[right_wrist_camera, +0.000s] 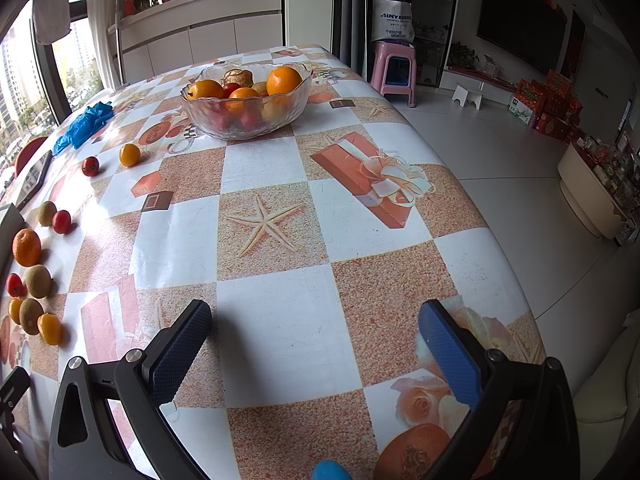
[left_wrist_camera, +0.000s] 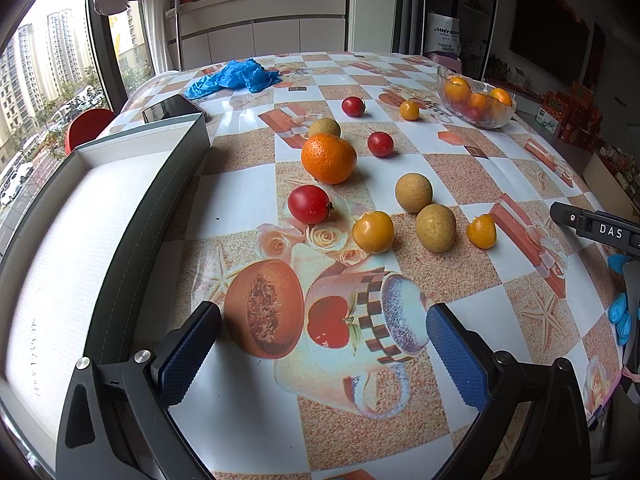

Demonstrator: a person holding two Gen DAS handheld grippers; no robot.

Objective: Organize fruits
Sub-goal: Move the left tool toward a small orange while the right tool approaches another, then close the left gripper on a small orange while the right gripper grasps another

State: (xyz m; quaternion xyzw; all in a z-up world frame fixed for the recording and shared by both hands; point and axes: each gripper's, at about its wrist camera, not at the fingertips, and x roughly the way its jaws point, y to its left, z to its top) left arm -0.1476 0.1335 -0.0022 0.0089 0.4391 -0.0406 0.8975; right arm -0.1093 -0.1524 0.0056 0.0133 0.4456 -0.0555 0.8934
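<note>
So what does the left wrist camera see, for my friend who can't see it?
The open left gripper hovers over a patterned table scattered with loose fruit, including an orange and a red tomato. A white tray sits left, a glass fruit bowl far right.

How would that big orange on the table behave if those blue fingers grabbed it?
The orange looks round, so a nudge would probably roll it. Its dimpled peel likely grips well. It is the largest loose fruit, probably heaviest, yet the open left gripper seems wide enough.

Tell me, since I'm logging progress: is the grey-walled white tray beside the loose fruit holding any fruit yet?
No, the grey-walled white tray shows only its bare white floor, while the loose fruit lies on the table.
</note>
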